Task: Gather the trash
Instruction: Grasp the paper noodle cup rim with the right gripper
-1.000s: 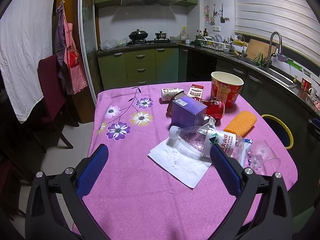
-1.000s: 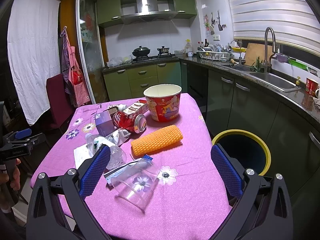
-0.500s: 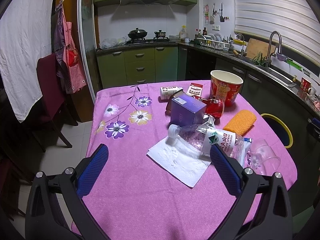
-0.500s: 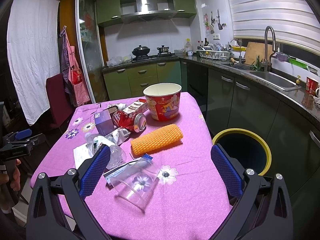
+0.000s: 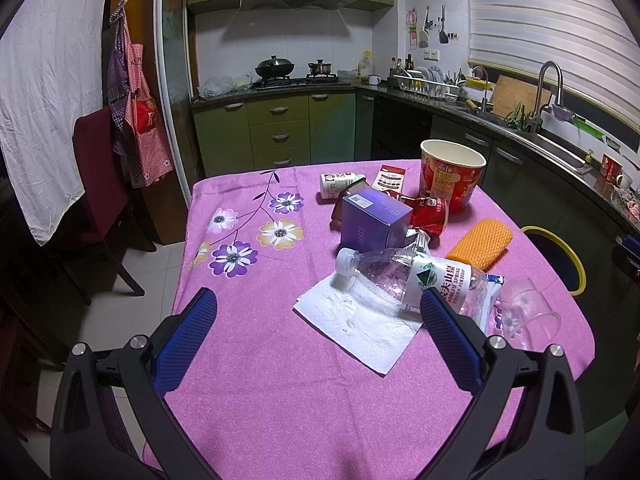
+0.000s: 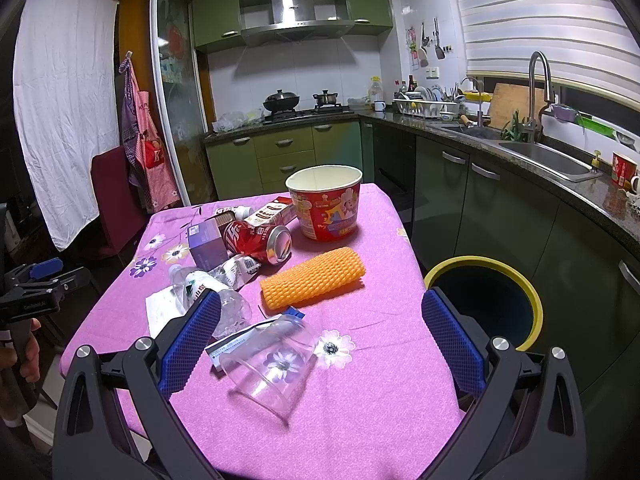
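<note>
"NONGFU SPRING" on the plastic bottle (image 5: 416, 280) label, other print too small

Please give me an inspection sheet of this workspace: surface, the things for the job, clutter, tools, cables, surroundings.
Surface: table under a pink flowered cloth.
Job's things: plastic bottle lying on a napkin; red can, purple box, paper bucket, orange foam sleeve, clear cup on its side; bin beside the table.
Clutter: small cartons behind the can.
Tools: left tool and right tool open, holding nothing.
Cables: nothing seen.
Surroundings: stove, sink, chair.
</note>
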Demonstrator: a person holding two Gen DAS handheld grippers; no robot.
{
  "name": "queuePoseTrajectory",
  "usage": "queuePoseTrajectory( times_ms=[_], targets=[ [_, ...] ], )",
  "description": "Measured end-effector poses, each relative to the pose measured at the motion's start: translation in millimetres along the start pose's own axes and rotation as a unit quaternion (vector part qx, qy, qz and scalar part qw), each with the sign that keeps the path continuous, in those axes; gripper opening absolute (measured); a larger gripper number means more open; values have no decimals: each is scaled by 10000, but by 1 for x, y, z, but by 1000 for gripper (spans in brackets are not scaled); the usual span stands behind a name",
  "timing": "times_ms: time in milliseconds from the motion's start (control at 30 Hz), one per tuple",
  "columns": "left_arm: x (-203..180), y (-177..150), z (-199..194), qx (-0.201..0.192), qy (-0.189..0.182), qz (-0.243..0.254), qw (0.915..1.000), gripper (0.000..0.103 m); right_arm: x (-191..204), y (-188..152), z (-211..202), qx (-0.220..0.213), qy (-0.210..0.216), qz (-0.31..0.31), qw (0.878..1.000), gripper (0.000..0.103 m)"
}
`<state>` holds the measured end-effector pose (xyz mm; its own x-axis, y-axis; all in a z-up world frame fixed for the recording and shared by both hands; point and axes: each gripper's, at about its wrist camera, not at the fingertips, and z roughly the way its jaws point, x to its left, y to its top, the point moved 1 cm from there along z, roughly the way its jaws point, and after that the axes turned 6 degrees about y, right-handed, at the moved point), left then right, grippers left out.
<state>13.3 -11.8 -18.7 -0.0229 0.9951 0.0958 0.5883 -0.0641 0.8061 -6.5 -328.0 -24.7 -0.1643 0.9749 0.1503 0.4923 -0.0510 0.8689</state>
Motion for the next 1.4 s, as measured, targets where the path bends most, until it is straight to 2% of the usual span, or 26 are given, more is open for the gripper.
queuePoseTrajectory(
  times_ms=[300, 500, 567, 633, 733, 933, 1067, 1267, 1367, 1400],
  targets=[
    [-1, -1, 4, 53, -9, -24, 10000, 97, -1, -3, 5, 53, 1, 22, 10000, 99],
    [3, 11, 30, 136, 132, -22, 9998, 97, -11, 5, 28, 394, 190, 59, 9990, 99],
    [7, 20, 42, 192, 133, -25, 9997, 97, -18, 14, 41, 586, 310, 55, 9978, 99],
    [11, 31, 54, 214, -15, -111, 9997, 97, -28, 30, 59, 890, 581, 167, 9942, 99],
    [17, 52, 76, 238, -76, -246, 9994, 97, -37, 55, 82, 1199, 667, 211, 9903, 99],
    [18, 91, 118, 35, 289, -185, 9994, 97, -65, 116, 153, 1898, 714, 468, 9781, 99],
    [22, 110, 156, 64, 600, -155, 9981, 97, -82, 150, 200, 2275, 677, 656, 9692, 98],
    [33, 113, 206, 329, 698, -355, 9964, 97, -103, 183, 275, 2911, 293, 905, 9520, 76],
    [35, 107, 219, 419, 655, -386, 9962, 97, -116, 189, 316, 3267, 67, 1066, 9391, 66],
    [34, 105, 221, 442, 643, -364, 9963, 97, -121, 190, 328, 3377, 15, 1145, 9343, 59]
  ],
)
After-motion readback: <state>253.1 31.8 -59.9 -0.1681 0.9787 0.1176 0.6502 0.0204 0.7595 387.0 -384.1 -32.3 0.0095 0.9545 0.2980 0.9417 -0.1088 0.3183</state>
